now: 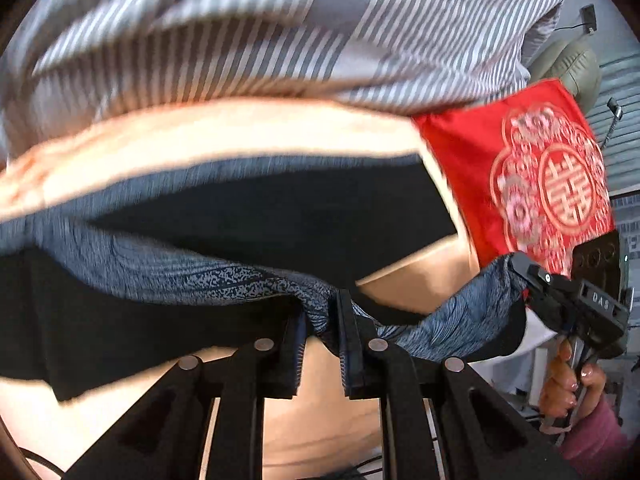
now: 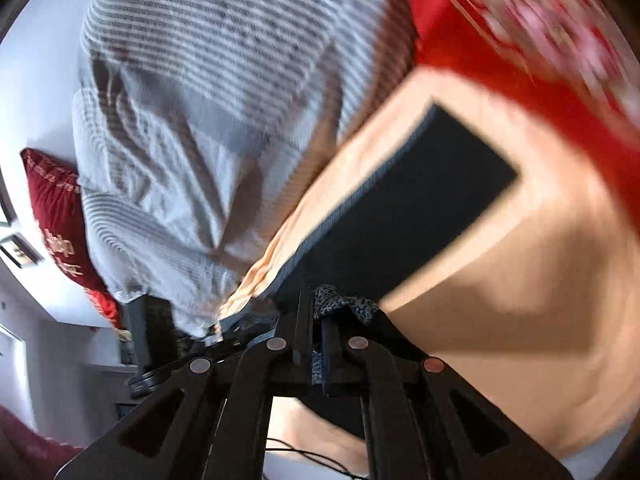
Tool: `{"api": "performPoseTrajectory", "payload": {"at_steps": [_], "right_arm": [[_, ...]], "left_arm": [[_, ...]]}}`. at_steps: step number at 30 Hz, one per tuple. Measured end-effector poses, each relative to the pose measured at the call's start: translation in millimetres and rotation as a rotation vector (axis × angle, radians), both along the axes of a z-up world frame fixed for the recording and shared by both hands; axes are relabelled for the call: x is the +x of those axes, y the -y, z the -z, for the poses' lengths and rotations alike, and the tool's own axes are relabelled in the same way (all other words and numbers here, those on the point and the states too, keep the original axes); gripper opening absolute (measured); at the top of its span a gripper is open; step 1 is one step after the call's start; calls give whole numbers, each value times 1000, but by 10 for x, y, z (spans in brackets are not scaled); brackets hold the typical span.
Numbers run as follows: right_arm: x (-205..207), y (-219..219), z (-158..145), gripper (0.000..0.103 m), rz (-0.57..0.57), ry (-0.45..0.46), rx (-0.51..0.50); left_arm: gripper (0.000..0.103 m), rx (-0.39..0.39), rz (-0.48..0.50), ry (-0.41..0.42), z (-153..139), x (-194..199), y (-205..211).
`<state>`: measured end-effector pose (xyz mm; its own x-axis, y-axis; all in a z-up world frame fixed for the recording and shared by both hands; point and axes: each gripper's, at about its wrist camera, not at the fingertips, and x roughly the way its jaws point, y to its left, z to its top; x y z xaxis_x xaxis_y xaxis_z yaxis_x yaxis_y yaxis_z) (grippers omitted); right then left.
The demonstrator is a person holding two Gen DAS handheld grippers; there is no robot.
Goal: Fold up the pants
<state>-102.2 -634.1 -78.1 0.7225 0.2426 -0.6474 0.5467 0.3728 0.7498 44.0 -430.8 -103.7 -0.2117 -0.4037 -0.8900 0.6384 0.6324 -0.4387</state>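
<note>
My left hand-held gripper is clenched on the patterned blue waistband of the pants, the cloth bunched between its fingers; my right hand-held gripper pinches the same band further along, so the fabric sags between the two; my right hand wraps the handle from below, knuckles outward, pink sleeve at the wrist; the dark pants hang lifted above the peach bed sheet, one leg stretching away; a striped grey duvet and red pillow lie beyond.
</note>
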Motion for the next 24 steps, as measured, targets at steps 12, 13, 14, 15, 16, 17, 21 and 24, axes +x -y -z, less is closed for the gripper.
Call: {"api": "performPoseTrajectory", "payload": {"at_steps": [12,13,14,15,16,17,21,24], "right_arm": [[637,940,722,3,30,-235,-59],[646,988,792,4,31,-247,-45],[667,1021,845,7,17,-254,-25],[683,1031,853,8,5,-268,-28],[703,1024,811,11,-21,-291,-59],[719,1001,727,16,-54,-304,-106],[702,874,351,67,-116,-347,-366],[793,832,370,67,-203,-416,-444]], "left_arm": [[61,78,-7,142,-124,277,4],[61,85,-16,150,-127,286,-64],[61,103,-33,164,-117,302,-131],[61,145,-62,177,-56,332,-224],[61,171,-79,179,-4,349,-277],[61,214,-100,180,96,370,-336],[61,380,-183,185,579,404,-495],[61,411,-226,162,808,401,-526]]}}
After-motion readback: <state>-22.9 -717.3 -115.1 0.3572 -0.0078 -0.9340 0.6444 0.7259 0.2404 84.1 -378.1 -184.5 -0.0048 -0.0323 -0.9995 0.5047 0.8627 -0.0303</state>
